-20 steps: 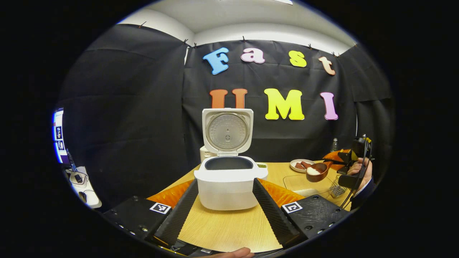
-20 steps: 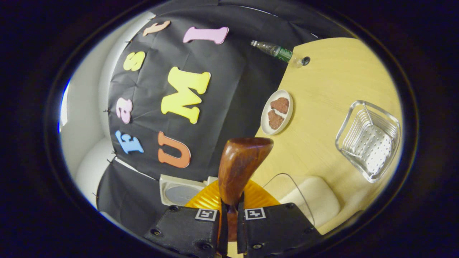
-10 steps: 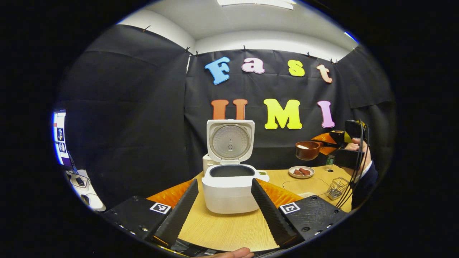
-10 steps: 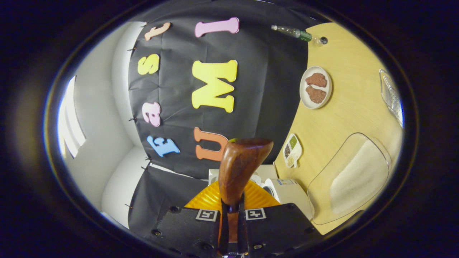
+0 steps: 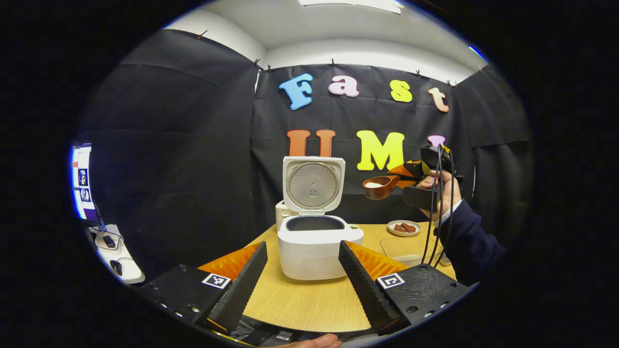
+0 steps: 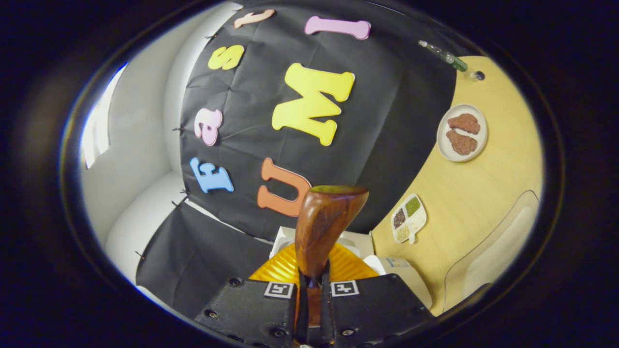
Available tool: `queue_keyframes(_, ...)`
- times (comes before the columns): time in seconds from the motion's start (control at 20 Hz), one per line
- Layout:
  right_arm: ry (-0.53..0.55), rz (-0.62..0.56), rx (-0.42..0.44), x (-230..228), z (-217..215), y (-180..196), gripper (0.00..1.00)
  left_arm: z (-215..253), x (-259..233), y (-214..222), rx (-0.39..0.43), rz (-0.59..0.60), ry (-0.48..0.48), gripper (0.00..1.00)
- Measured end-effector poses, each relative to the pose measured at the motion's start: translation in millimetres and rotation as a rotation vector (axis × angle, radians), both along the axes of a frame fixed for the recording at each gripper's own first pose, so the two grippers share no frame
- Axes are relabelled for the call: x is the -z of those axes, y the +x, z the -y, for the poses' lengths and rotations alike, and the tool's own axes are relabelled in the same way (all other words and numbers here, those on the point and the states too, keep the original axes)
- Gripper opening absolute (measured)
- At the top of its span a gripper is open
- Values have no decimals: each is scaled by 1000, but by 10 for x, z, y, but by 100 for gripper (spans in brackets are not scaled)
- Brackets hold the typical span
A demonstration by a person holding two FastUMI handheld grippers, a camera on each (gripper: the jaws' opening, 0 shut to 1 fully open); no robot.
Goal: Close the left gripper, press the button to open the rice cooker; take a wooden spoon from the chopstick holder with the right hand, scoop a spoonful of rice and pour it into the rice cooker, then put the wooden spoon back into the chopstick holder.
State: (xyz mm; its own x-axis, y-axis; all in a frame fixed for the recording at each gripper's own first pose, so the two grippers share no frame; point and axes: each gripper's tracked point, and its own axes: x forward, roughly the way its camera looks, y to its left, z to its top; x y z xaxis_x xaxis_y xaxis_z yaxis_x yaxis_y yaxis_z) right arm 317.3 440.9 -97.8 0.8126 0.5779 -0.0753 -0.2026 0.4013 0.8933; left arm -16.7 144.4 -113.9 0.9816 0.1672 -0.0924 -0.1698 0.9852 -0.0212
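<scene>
in the right gripper view the wooden spoon (image 6: 325, 227) hid most of the rice cooker (image 6: 396, 270) behind it. the right gripper (image 6: 312, 290) pinched its handle, bowl raised right of the open cooker; the left gripper (image 5: 302, 285) stood spread.

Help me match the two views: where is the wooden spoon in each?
Left gripper view: spoon right of centre, held up beside the cooker's open lid.
Right gripper view: spoon bottom centre, rising from the tool.
Shared landmark: plate with two brown pieces.
</scene>
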Motion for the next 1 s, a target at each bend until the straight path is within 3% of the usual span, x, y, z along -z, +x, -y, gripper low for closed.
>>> queue_keyframes(0.25, -217, 46, 13, 305, -538, 362, 11, -109, 114, -26, -26, -23, -21, 95)
queue_keyframes(0.45, -384, 88, -28, 557, -931, 562, 15, -158, 162, -60, -45, -33, -19, 95)
queue_keyframes(0.75, -651, 248, -91, 728, -1300, 641, 15, -164, 250, -67, -51, -46, -25, 94)
queue_keyframes(1.0, -770, 382, -123, 626, -1516, 531, 14, -151, 218, -29, -43, -41, -33, 94)
